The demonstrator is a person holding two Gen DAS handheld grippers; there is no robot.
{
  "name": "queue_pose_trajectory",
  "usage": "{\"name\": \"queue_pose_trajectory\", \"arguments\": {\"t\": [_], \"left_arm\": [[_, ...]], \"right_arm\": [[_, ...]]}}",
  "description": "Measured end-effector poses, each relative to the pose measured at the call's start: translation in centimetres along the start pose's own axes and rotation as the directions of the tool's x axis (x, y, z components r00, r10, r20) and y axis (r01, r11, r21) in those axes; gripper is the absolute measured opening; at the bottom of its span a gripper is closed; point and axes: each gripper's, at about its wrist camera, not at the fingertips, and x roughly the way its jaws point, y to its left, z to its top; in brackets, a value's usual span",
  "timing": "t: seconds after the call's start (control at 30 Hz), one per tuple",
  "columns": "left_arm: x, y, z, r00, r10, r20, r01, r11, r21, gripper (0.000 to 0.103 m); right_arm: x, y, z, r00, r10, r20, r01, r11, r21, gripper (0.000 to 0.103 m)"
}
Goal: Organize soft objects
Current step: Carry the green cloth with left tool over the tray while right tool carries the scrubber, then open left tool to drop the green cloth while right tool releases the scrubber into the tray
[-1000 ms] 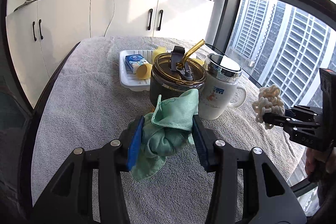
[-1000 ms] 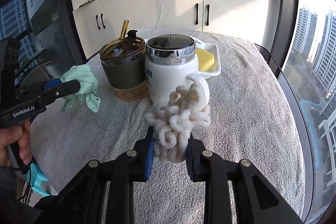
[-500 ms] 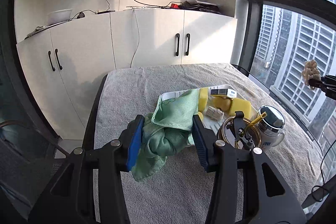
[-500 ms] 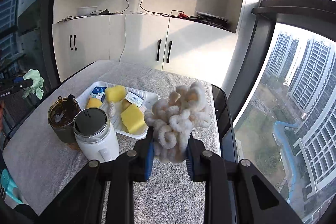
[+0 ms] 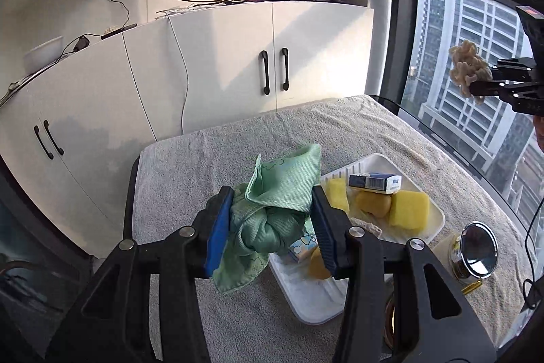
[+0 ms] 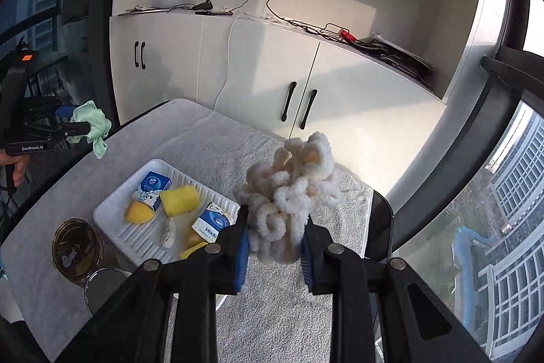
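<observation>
Left gripper [image 5: 270,220] is clamping a crumpled green cloth [image 5: 275,210], holding it in the air above the towel-covered table [image 5: 204,159]. Right gripper [image 6: 275,244] is pinching a cream looped chenille bundle [image 6: 292,193], also aloft. Below, a white tray [image 6: 112,220] is carrying yellow sponges [image 6: 179,200] and small tissue packs [image 6: 153,189]. A brown tumbler [image 6: 76,249] is standing beside the tray, near the table's near edge. White cabinets [image 5: 221,56] are standing beyond the far edge.

Lidded tumbler [image 6: 77,248] and mug [image 5: 476,250] — white cabinets [image 6: 258,80]
</observation>
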Motion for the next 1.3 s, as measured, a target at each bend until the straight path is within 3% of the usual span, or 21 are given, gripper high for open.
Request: {"name": "queue_pose_trajectory", "arguments": {"t": [0.2, 0.43, 0.77, 1.07, 1.3], "left_arm": [[4.3, -0.4, 0.1, 0.997, -0.065, -0.043, 0.064, 0.998, -0.022, 0.043], [7.4, -1.2, -0.6, 0.992, -0.092, -0.089, 0.092, 0.996, -0.005, 0.043], [9.6, -1.1, -1.8, 0.985, -0.124, -0.118, 0.123, 0.992, -0.019, 0.043], [10.4, -2.6, -2.6, 0.975, -0.177, -0.135, 0.183, 0.982, 0.037, 0.043], [10.1, -3.0, -4.0, 0.967, -0.206, -0.150, 0.218, 0.974, 0.066, 0.043]], "right_arm": [[5.7, 1.3, 0.9, 0.993, 0.109, -0.053, -0.112, 0.992, -0.063, 0.027], [10.1, 3.8, -0.5, 0.965, 0.227, -0.129, -0.248, 0.951, -0.185, 0.028], [12.5, 6.0, -1.8, 0.917, 0.355, -0.183, -0.394, 0.883, -0.256, 0.028], [14.0, 9.7, -3.6, 0.865, 0.411, -0.287, -0.494, 0.796, -0.350, 0.029], [14.9, 10.8, -4.5, 0.849, 0.413, -0.330, -0.519, 0.768, -0.375, 0.029]]}}
